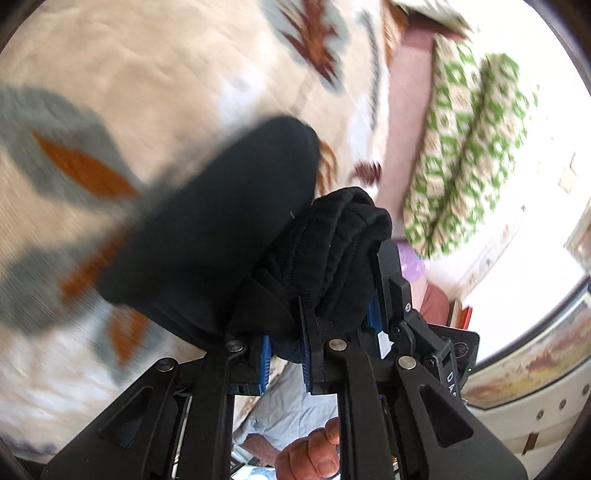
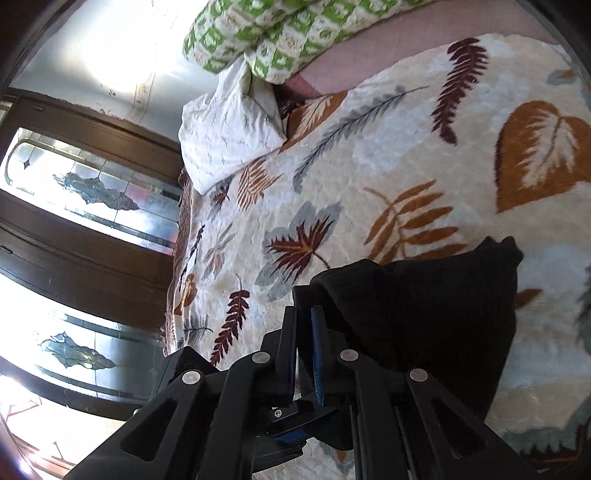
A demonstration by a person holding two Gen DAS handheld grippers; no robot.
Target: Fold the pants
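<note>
Over a bed spread with a leaf-patterned blanket [image 2: 406,147], both claws carry black pants [image 1: 221,221] in the air. The left gripper [image 1: 288,332] is pressed together on a bunched, gathered band of the cloth, likely the waistband, with the rest of the garment hanging forward and away from it; another black gripper sits just beside the bunch on the right of that view. The right gripper [image 2: 303,325] pinches an edge of the same dark cloth, which drapes to the right and down toward the near part of the blanket. A white pillow [image 2: 229,136] and a green-patterned quilt [image 2: 258,33] lie at the far end of the bed. Judging by this, the fold is in its early or middle part: the pants are lifted and gathered, not yet laid flat, and no neat finished stack shows anywhere. Laying them down and smoothing the fold appears to be left.
</note>
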